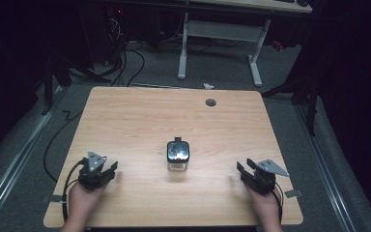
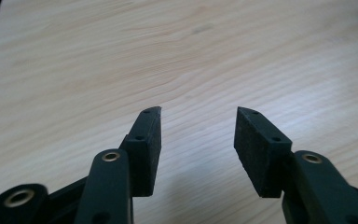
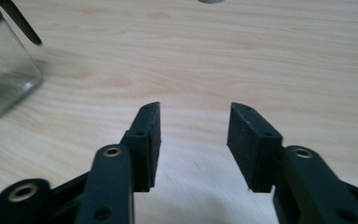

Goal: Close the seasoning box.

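A small glass jar (image 1: 178, 158) with a black lid is seen near the middle of the wooden table (image 1: 125, 121), slightly toward the near side. The left gripper (image 1: 107, 167) is held at the near left part, well apart from the jar, and its jaws are spread with only bare wood between them. The right gripper (image 1: 244, 170) is held at the near right, also well apart; its jaws are spread too, and nothing is gripped.

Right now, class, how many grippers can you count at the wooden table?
2. The left gripper sits near the table's front left, the right gripper near its front right; both open, with a glass jar between.
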Available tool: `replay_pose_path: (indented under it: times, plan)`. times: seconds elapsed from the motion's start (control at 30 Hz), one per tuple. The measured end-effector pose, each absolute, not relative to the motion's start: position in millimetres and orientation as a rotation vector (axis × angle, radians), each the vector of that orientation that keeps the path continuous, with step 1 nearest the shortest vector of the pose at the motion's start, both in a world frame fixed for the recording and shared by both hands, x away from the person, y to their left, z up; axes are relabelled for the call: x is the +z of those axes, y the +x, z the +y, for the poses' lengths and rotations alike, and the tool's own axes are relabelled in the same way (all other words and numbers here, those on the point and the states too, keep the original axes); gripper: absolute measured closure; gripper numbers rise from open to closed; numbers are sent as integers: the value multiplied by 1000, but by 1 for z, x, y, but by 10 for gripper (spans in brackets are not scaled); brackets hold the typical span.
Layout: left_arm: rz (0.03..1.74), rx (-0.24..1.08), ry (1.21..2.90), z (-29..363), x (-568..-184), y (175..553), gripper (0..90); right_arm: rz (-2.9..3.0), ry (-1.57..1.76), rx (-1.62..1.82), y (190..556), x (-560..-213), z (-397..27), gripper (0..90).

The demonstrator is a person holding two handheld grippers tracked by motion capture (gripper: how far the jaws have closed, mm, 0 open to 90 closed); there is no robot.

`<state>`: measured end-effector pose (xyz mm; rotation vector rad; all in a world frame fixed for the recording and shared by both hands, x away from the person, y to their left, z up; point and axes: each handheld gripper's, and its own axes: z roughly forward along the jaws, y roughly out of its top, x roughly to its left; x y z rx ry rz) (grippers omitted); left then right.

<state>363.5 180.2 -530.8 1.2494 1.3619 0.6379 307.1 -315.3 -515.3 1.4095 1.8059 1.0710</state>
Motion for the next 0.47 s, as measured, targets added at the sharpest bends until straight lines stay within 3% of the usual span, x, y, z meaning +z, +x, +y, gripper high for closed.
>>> replay_pose_path:
  times: [0.23, 0.47]
  plan:
    - [1368, 654, 1208, 196, -530, 348, 502, 1769, 1426, 1067, 300, -517, -326, 478]
    - [1348, 629, 1253, 181, -533, 347, 501, 1787, 1454, 1062, 300, -522, -326, 443]
